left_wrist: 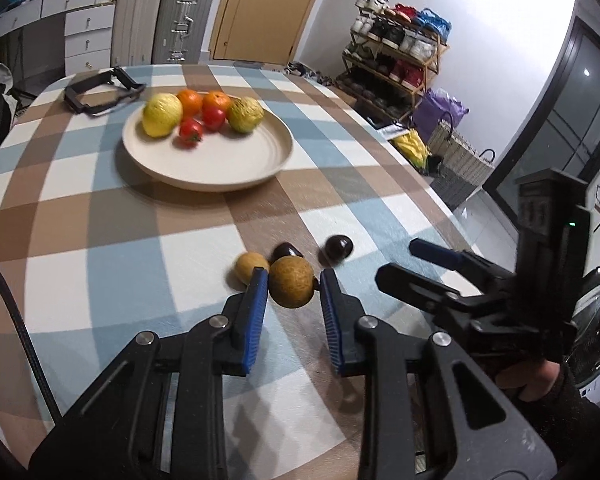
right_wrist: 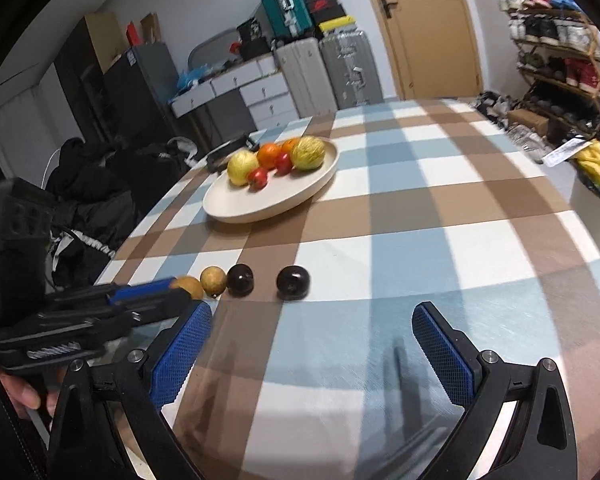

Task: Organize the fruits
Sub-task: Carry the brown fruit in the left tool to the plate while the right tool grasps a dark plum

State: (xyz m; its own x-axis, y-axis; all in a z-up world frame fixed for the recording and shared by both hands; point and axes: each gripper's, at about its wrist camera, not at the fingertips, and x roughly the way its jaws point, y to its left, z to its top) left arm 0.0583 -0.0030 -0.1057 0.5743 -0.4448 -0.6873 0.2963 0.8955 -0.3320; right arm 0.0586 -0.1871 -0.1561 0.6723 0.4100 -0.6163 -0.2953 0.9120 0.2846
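Note:
A cream plate [left_wrist: 236,168] [right_wrist: 236,208] at the far side of the checked table holds two yellow-green fruits, two oranges and two small red fruits. Near the front edge lie two tan round fruits and two dark plums [left_wrist: 338,249] [right_wrist: 293,282]. My left gripper [left_wrist: 294,280] [right_wrist: 168,286] has its blue pads around the nearer tan fruit [left_wrist: 291,286] [right_wrist: 188,286]; the left pad touches it, a small gap shows at the right pad. The second tan fruit [left_wrist: 249,266] [right_wrist: 213,279] and a plum [left_wrist: 286,251] [right_wrist: 240,279] lie just behind. My right gripper [right_wrist: 312,320] [left_wrist: 428,258] is open and empty, above the table before the plums.
A black frame-like object [left_wrist: 100,94] lies on the table behind the plate. The table edge runs close on the right, with a shoe rack [left_wrist: 396,56], bags and a basket [left_wrist: 460,156] beyond. Suitcases, drawers and a door stand at the back.

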